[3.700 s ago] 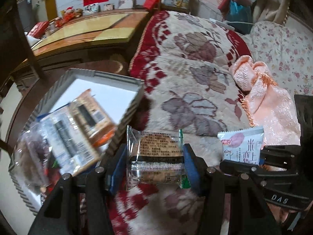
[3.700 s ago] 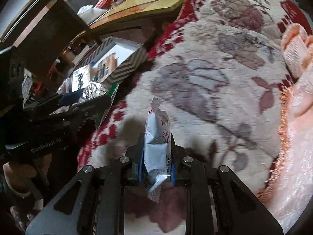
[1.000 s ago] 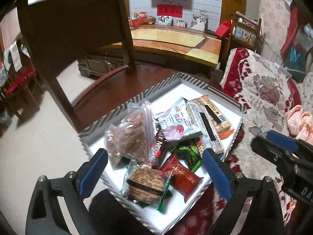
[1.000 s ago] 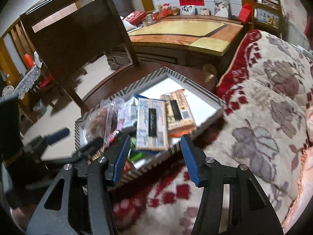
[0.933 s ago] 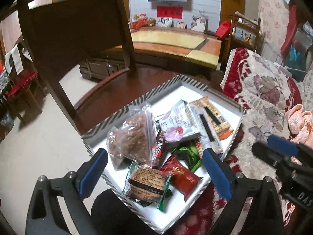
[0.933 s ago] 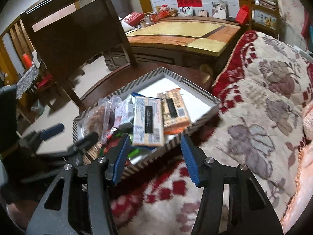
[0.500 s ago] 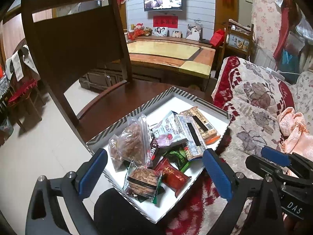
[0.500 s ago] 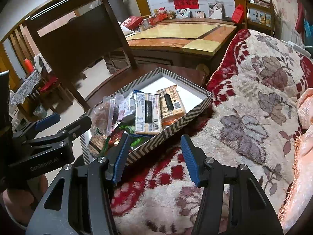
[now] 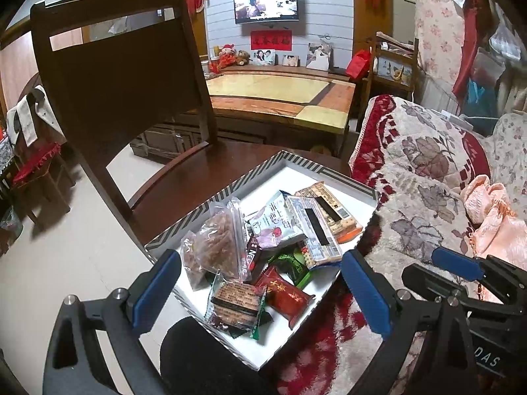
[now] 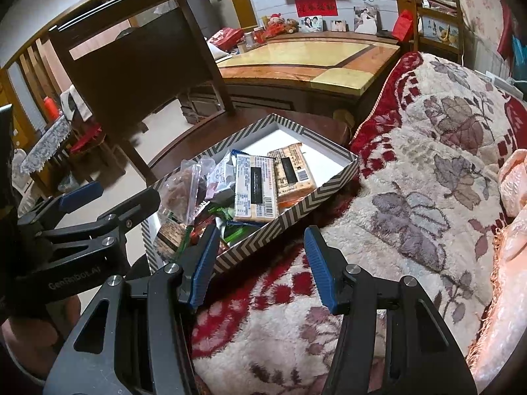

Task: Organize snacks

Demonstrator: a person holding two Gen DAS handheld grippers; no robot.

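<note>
A zigzag-patterned box (image 9: 346,181) (image 10: 329,194) with a white inside rests on a dark wooden chair seat and holds several snack packets. Among them are a brown cookie packet (image 9: 235,304), a red packet (image 9: 286,294), a clear bag of brown snacks (image 9: 217,247), a white-pink packet (image 9: 275,222) and two flat bars (image 10: 255,187). My left gripper (image 9: 260,293) is open and empty, held back above the box's near end. My right gripper (image 10: 263,263) is open and empty, above the box's near edge and the blanket.
A floral red-and-cream blanket (image 10: 428,181) covers the sofa to the right of the box. A peach cloth (image 9: 494,217) lies on it. The chair's tall dark back (image 9: 125,75) rises at the left. A low wooden table (image 9: 280,95) stands behind.
Both grippers, shut on a packet 3.7 s ago, are now open and empty. Over the last second both have drawn back and up from the box.
</note>
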